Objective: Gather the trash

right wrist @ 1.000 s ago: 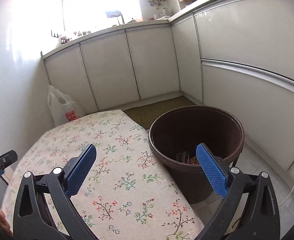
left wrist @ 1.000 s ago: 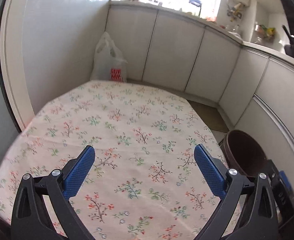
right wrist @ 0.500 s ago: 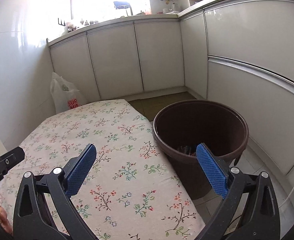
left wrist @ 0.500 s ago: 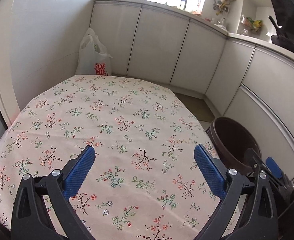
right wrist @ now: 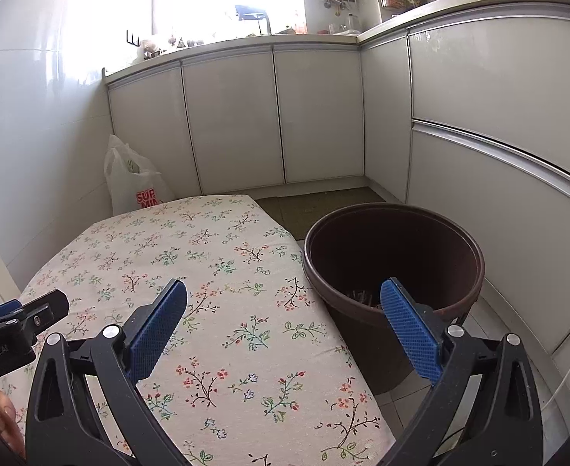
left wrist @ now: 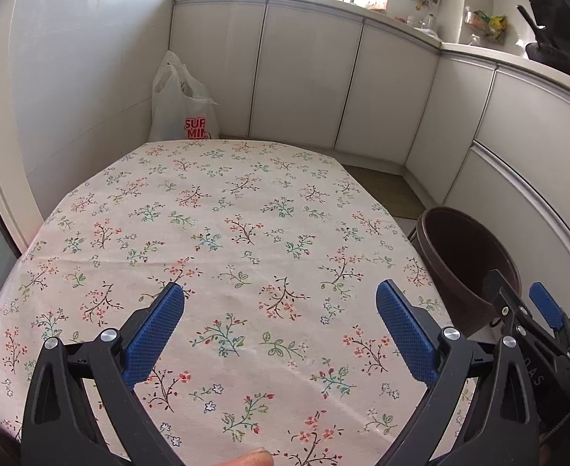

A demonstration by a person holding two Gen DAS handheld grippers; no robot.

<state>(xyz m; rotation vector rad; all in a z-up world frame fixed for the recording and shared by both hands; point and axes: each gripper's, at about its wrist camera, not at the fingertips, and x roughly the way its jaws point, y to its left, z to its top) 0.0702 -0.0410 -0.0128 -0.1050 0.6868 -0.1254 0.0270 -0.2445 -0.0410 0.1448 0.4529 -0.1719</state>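
Note:
A brown round bin (right wrist: 393, 256) stands on the floor right of the table, with some scraps at its bottom; it also shows in the left wrist view (left wrist: 463, 264). My left gripper (left wrist: 281, 310) is open and empty over the near part of the floral tablecloth (left wrist: 226, 213). My right gripper (right wrist: 285, 306) is open and empty, straddling the table's right edge and the bin's near rim. No trash shows on the cloth (right wrist: 192, 264). The right gripper appears at the right edge of the left wrist view (left wrist: 533, 322).
A white plastic bag with red letters (left wrist: 184, 112) stands on the floor behind the table, also in the right wrist view (right wrist: 137, 182). White cabinets (right wrist: 238, 116) line the back and right walls. A floor mat (right wrist: 316, 206) lies beyond the bin.
Both views have pulled back and risen a little, so more of the table and bin shows. Both grippers stay open and empty.

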